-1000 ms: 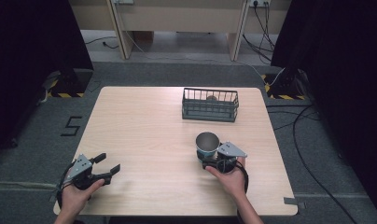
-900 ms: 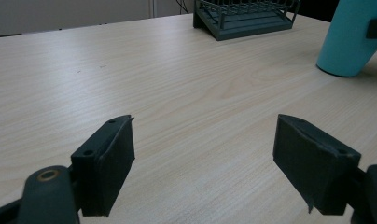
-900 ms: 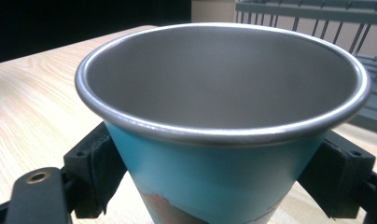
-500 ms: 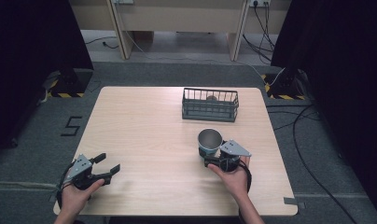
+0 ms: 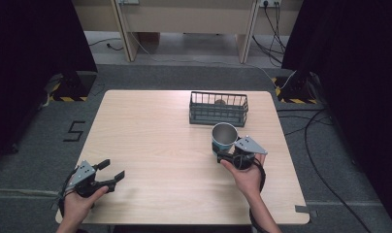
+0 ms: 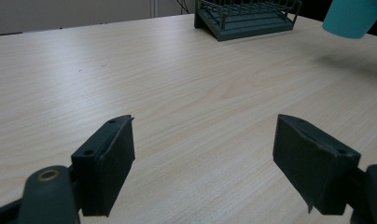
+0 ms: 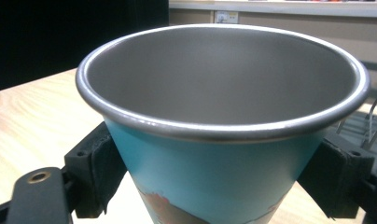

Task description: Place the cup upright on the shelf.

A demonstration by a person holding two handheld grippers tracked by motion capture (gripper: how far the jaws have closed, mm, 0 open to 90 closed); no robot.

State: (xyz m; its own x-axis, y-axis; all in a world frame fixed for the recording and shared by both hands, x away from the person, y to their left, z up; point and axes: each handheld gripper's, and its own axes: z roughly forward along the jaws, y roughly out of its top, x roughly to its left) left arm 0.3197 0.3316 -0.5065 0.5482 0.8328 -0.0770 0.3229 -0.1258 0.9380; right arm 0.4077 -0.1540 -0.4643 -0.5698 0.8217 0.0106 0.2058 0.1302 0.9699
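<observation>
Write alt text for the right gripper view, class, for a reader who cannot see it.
A blue cup with a grey metal inside and rolled rim stands upright, clamped between the right gripper's two black jaws, its mouth open and nothing visible inside. Behind it lies the light wooden table, with part of a wire basket at the right edge.

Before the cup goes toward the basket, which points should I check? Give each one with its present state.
1. Right gripper clamps the cup on both sides: ok.
2. Cup upright, mouth up: ok.
3. Cup lifted off the table: ok, seen in the left gripper view.
4. Cup interior empty: ok.
5. Free space in the basket: cannot tell; a small object lies inside.
6. Left gripper open, away from the path: ok.
</observation>
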